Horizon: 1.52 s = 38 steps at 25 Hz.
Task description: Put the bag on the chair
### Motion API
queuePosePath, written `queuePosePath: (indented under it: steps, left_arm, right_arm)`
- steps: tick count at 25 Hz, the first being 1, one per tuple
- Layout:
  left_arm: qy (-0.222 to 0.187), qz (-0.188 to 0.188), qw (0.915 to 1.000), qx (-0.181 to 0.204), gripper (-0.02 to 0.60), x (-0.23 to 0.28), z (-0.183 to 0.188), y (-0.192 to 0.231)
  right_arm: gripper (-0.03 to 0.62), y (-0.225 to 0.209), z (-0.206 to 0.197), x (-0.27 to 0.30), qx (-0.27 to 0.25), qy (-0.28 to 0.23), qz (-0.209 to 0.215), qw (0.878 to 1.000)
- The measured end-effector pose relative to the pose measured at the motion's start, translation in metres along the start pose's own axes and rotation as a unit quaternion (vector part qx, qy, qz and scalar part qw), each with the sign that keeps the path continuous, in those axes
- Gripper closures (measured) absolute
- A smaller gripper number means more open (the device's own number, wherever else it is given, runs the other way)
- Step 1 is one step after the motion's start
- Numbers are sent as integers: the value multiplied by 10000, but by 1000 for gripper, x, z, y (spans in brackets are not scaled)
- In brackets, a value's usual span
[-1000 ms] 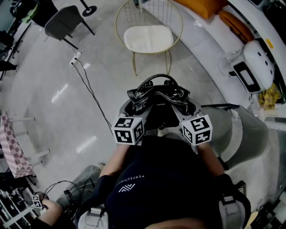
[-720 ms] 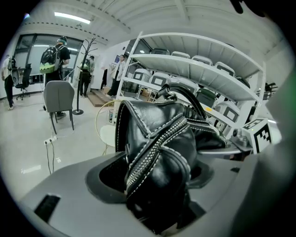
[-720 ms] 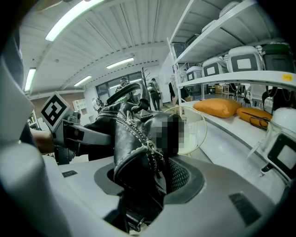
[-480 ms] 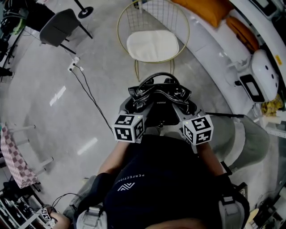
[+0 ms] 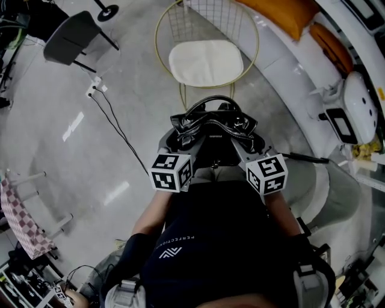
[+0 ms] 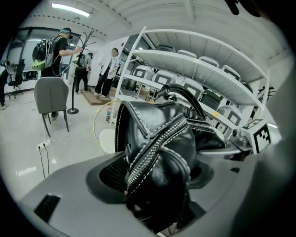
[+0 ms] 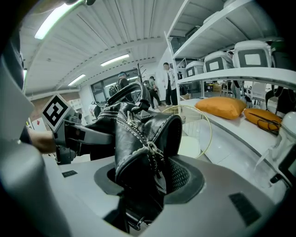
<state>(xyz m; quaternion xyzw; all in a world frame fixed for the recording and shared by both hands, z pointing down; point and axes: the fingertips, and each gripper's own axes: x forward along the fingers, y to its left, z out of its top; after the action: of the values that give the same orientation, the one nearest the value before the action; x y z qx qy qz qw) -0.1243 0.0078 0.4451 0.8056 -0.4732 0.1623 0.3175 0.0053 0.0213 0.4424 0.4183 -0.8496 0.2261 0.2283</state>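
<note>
Two grippers share one black bag (image 5: 210,126), each clamped on one end of it. The left gripper (image 5: 175,144) has the bag's left end between its jaws. In the left gripper view, black leather with a studded zip fills the gap, and the jaws stand fairly wide with both pads pressed into it. The right gripper (image 5: 251,145) holds the opposite end the same way, its jaws parted around folded leather and a zip pull. The bag hangs in the air between the two pairs of jaws with its handles arched upward, and it is not on the chair (image 5: 207,60). That chair stands ahead of both pairs of jaws, just beyond the bag, and has a gold wire frame and a white seat. Farther ahead, left of the left jaws, a grey chair (image 5: 69,39) stands on the floor (image 5: 90,168) with a cable (image 5: 114,117) trailing near it. Ahead and right of the right jaws lies an orange cushion (image 5: 280,12).
</note>
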Motion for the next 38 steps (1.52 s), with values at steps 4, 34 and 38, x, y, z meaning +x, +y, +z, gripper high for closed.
queuePosePath:
  steps: [4,34,38]
  left_arm:
    - [87,61,9999,-82,255,20,8,8]
    - [-106,250,9995,-141,256,167,121,26]
    - [6,176,9997,-180,259,187,130,40]
  right_arm:
    - [393,-17,6,17,37,76,133,9999]
    - [394,-159,94,102,-65,31,322,9995]
    - [395,-171,101,121,6,115,215,9997]
